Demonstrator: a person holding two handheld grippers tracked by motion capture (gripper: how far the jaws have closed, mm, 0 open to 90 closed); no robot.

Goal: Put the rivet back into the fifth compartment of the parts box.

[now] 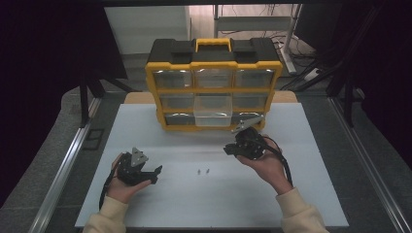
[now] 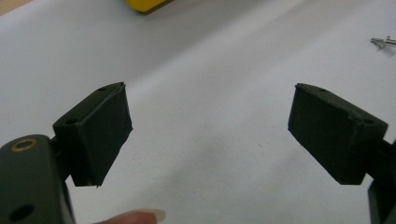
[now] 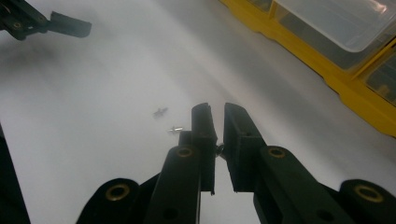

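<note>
The person holds 1 gripper in each hand above a white table [image 1: 160,204]. The left gripper [image 1: 156,173] stays low near the table, at the left side of the high view. In the left gripper view its 2 black pads [image 2: 100,135] stand far apart and there is only bare table between them, so this tool is wide open and holds nothing.

The right gripper [image 3: 218,126] is lifted above the table, in front of the yellow organizer box [image 1: 214,82]. In the right gripper view its jaws are almost together, with only a narrow gap. Low in this gap a small shiny thing [image 3: 219,149] shows, perhaps a little metal part, but I cannot tell for sure what it is or if the pads really press on it.

2 small screws [image 1: 202,171] lie on the table between the two hands, just beside each other and not touching. In the right gripper view the same screws [image 3: 167,120] are on the table below and to the left of the jaw tips, apart from them. In the left gripper view, 1 screw [image 2: 384,42] shows near the right edge.

The organizer box stands upright at the far side of the table, and 1 clear drawer [image 1: 213,111] in its middle column is pulled out toward the person.
</note>
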